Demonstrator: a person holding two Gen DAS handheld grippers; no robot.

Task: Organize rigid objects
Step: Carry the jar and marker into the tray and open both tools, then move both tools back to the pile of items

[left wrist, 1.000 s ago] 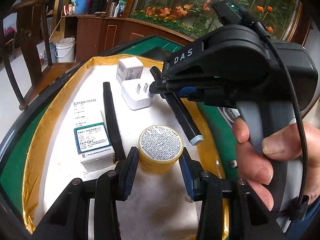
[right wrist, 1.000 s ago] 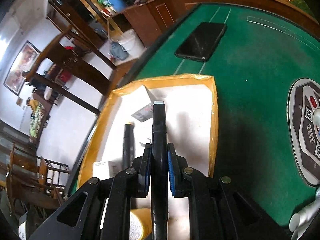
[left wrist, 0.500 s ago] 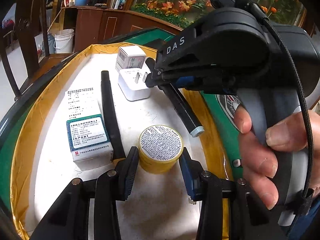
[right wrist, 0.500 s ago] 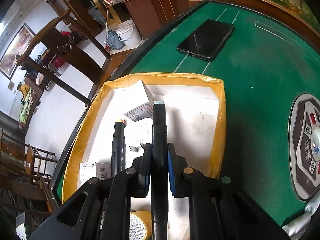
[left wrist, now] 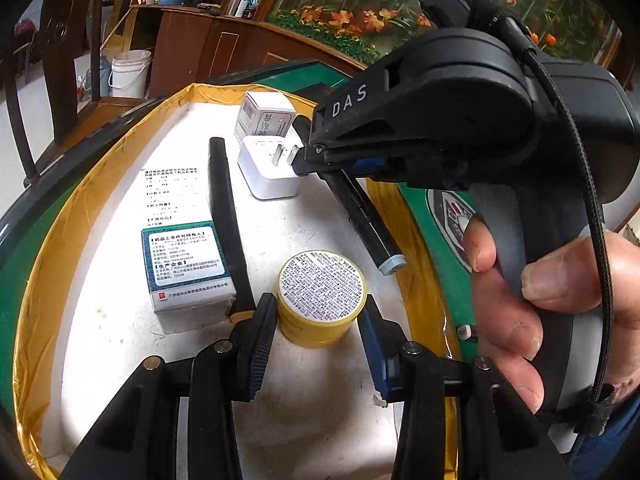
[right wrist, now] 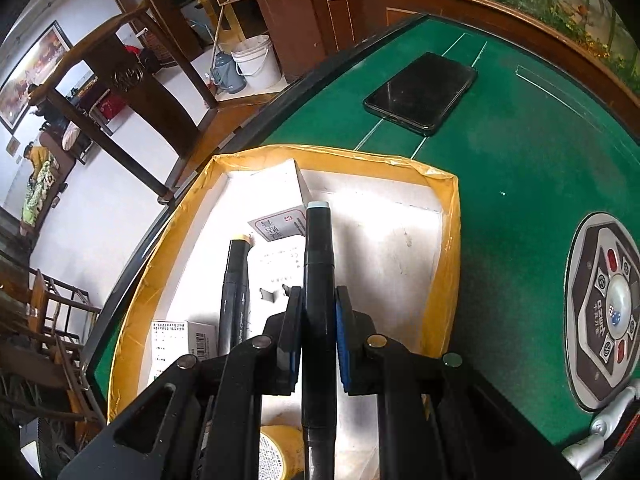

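Clamping the black marker (right wrist: 318, 280) tight, your right hand-held gripper (right wrist: 318, 320) hangs over the yellow-rimmed tray (right wrist: 448, 240) and hides the marker's lower end. Your left hand-held gripper (left wrist: 316, 320) sits apart around the yellow tin (left wrist: 322, 298), pads not touching. The small box (left wrist: 262, 118) is half-covered, its print unreadable.

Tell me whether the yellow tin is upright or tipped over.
Upright: the yellow tin stands on its base in the tray, its printed round lid facing up.
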